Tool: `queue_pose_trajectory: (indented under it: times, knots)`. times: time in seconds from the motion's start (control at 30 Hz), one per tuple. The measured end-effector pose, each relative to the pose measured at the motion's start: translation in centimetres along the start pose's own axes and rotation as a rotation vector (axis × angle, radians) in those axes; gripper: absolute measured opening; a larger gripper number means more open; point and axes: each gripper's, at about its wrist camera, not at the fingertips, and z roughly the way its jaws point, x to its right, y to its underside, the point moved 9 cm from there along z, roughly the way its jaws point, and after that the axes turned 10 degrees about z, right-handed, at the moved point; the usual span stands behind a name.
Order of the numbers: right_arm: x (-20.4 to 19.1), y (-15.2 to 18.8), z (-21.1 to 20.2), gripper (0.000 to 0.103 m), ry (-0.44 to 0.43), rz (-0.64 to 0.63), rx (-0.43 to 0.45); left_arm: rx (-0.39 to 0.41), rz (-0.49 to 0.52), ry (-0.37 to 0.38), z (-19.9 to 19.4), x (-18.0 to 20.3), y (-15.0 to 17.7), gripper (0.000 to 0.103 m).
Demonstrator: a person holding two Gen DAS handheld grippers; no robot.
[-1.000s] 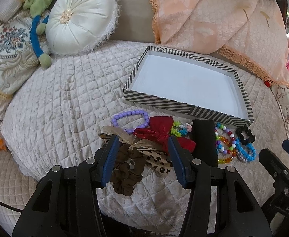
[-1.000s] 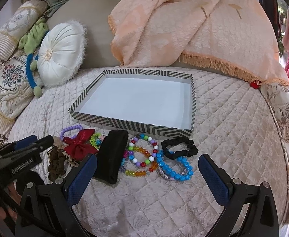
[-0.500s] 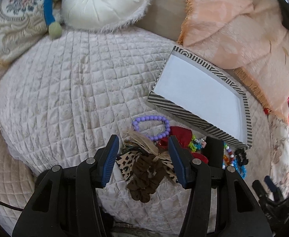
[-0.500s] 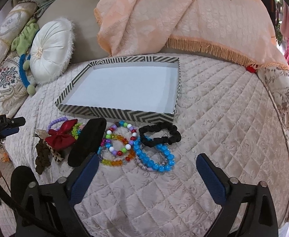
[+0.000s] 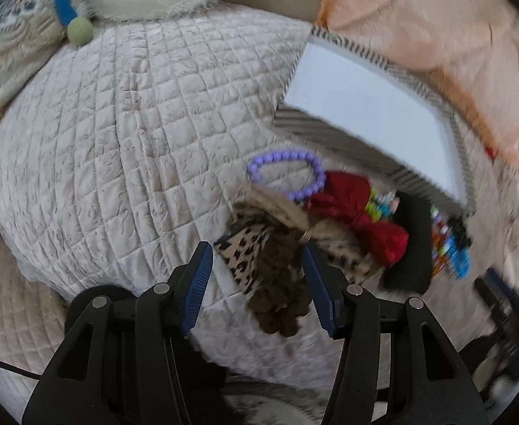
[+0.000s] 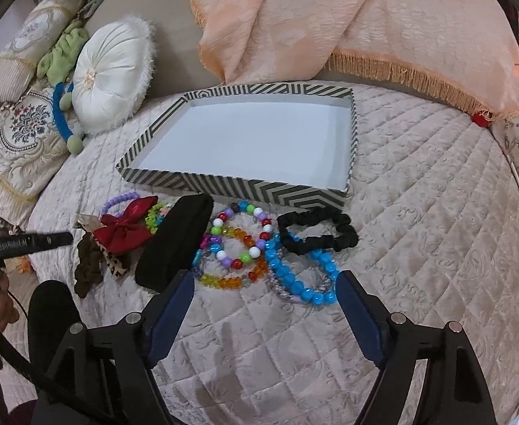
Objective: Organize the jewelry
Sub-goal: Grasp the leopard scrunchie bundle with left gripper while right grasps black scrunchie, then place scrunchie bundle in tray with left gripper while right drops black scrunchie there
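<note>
Left wrist view is showing the left tongs (image 5: 255, 260) gaping over a brown scrunchie (image 5: 280, 297), while the right tongs (image 6: 261, 292), closing yet empty, are framing the blue bracelet (image 6: 300, 276).

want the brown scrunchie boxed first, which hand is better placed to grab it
Left. The left claw is open, with the brown fabric scrunchie between its fingers. The right claw is open over the beaded bracelets, with the scrunchie far to its left.
</note>
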Motion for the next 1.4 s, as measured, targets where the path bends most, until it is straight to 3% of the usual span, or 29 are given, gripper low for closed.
queue_pose_trajectory:
  times: [0.07, 0.2, 0.57, 0.67, 0.73, 0.8, 0.87, 0.9, 0.97, 1.4]
  knots:
    - [1.2, -0.3, -0.1, 0.077, 0.011, 0.023, 0.007, -0.015, 0.019, -0.026, 0.8, -0.2, 0.5, 0.053]
    - [3.8, -0.6, 0.2, 0.064, 0.026, 0.081, -0.012, -0.026, 0.030, -0.050, 2.0, -0.6, 0.7, 0.053]
    - [6.6, -3.8, 3.4, 0.053, 0.063, 0.107, -0.034, -0.045, 0.058, -0.069, 4.4, -0.1, 0.4, 0.053]
    - [7.7, -4.0, 5.6, 0.039, 0.102, 0.092, -0.084, -0.042, 0.067, -0.080, 4.7, 0.0, 0.4, 0.052]
    - [7.8, -3.7, 6.9, 0.033, 0.082, 0.089, -0.123, -0.036, 0.071, -0.081, 4.9, 0.1, 0.2, 0.051]
    - [7.6, -3.8, 7.2, 0.028, 0.092, 0.048, -0.111, -0.028, 0.074, -0.072, 5.0, 0.2, 0.0, 0.044]
    - [7.2, -3.9, 7.2, 0.012, 0.072, 0.030, -0.108, -0.017, 0.078, -0.072, 4.7, 0.3, -0.2, 0.024]
    - [7.1, -4.1, 7.0, 0.008, 0.062, 0.035, -0.100, -0.012, 0.078, -0.071, 4.5, 0.3, -0.2, 0.019]
    - [7.0, -4.3, 6.2, 0.007, 0.062, 0.029, -0.075, 0.003, 0.066, -0.052, 3.9, 0.2, -0.1, 0.013]
    - [5.2, -6.9, -2.4, 0.007, -0.014, 0.030, 0.085, 0.139, 0.042, 0.077, -3.5, 0.9, -2.1, 0.012]
